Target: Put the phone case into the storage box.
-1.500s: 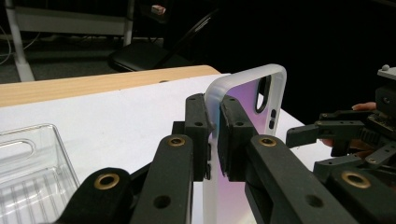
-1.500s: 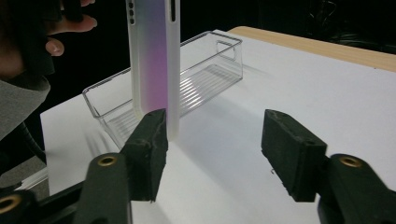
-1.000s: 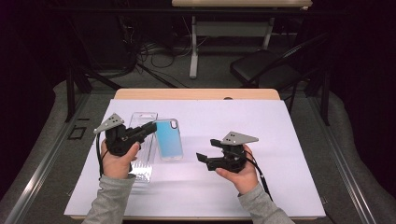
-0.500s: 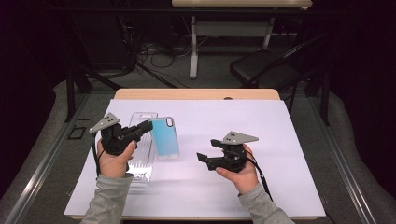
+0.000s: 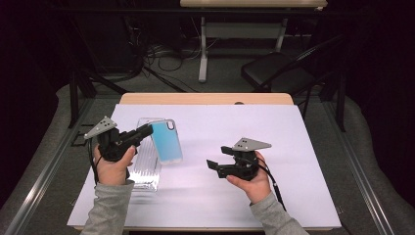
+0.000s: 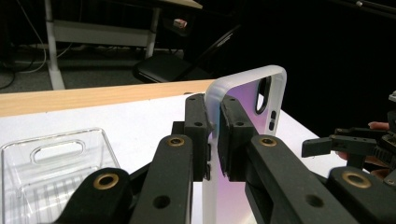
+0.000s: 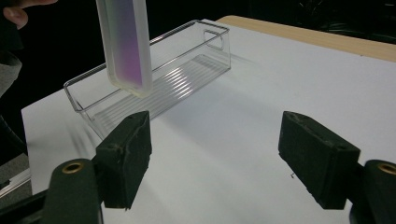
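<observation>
My left gripper point(image 5: 145, 131) is shut on the long edge of a phone case point(image 5: 166, 140) with a frosted white rim and a blue-to-pink back. It holds the case in the air above the white table sheet. In the left gripper view the pads point(image 6: 201, 122) pinch the rim of the phone case point(image 6: 252, 93) below its camera cut-out. My right gripper point(image 5: 219, 157) hovers over the sheet to the right, open, nothing between its fingers point(image 7: 125, 156). In the right gripper view the phone case point(image 7: 125, 42) hangs above a clear plastic bin point(image 7: 154, 74).
The clear plastic bin point(image 5: 147, 166) lies on the white sheet point(image 5: 293, 161) under my left hand, long side running away from me. A wooden table edge point(image 5: 205, 99) lies beyond the sheet. A black chair point(image 5: 274, 73) and a desk frame stand behind the table.
The left hand has shifted slightly left and up with the phone case in its grip. The right gripper has kept still.
</observation>
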The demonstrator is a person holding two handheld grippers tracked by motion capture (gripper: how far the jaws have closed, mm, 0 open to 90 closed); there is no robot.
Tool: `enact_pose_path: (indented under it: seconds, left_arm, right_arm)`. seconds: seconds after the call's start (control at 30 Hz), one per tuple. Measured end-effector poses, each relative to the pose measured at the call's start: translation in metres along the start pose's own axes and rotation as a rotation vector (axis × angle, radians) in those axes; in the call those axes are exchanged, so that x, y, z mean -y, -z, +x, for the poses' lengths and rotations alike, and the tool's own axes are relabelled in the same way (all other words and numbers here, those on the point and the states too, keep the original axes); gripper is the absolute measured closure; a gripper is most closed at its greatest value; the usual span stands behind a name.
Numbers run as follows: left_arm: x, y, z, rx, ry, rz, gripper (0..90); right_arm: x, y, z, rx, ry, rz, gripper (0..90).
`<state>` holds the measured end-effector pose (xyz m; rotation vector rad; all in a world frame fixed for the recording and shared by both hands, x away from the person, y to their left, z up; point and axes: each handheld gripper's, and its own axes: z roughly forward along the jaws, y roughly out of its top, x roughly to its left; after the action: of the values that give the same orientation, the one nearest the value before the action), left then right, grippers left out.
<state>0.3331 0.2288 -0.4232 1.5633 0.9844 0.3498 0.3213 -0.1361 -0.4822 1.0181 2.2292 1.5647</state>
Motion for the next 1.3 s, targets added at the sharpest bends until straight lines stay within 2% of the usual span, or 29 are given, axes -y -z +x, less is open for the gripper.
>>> enact_pose_path:
  seconds: [0.33, 0.67, 0.93, 1.3]
  left_arm:
    - [0.000, 0.002, 0.007, -0.011, 0.019, -0.007, 83.7]
    - [-0.010, 0.002, 0.021, -0.034, 0.020, -0.015, 83.7]
    - [-0.017, 0.000, 0.036, -0.039, 0.007, -0.007, 83.8]
    - [-0.034, -0.005, 0.057, -0.069, -0.019, -0.001, 83.8]
  right_arm:
    - [0.000, 0.000, -0.002, 0.004, -0.001, -0.005, 25.9]
    - [0.000, 0.002, -0.003, 0.008, -0.005, -0.009, 26.0]
    - [0.000, 0.002, -0.005, 0.014, -0.015, -0.005, 26.0]
    - [0.000, 0.001, -0.006, 0.018, -0.012, -0.009, 26.0]
